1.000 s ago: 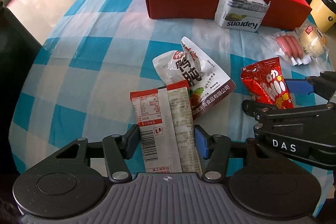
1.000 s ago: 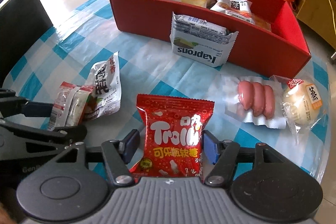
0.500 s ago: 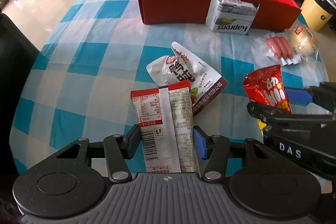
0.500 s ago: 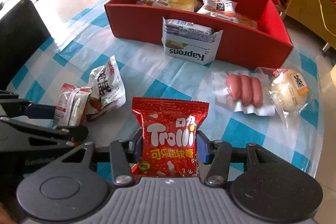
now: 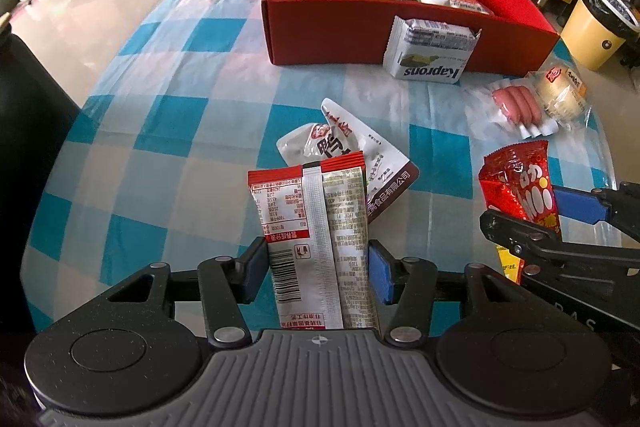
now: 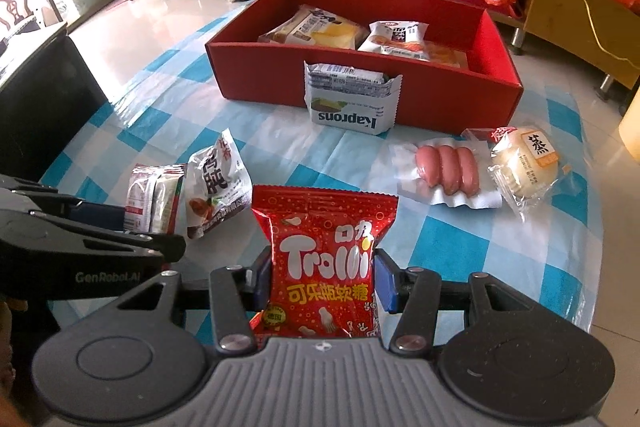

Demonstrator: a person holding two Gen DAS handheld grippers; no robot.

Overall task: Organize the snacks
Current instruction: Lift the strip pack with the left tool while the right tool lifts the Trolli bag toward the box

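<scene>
Left tool (image 5: 316,267) clamping flat foil sachet (image 5: 312,227), right tool (image 6: 322,283) pinching crinkly red gummy bag (image 6: 324,259)

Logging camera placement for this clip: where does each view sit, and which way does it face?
Left wrist: on the left tongs, looking steeply down along them at the red-and-white packet they clamp; the right tongs show at right.
Right wrist: on the right tongs, angled down over the red Trolli bag they clamp; the left tongs show at left.
Shared: the red box, Kaprons pack, sausages, checked tablecloth.
</scene>
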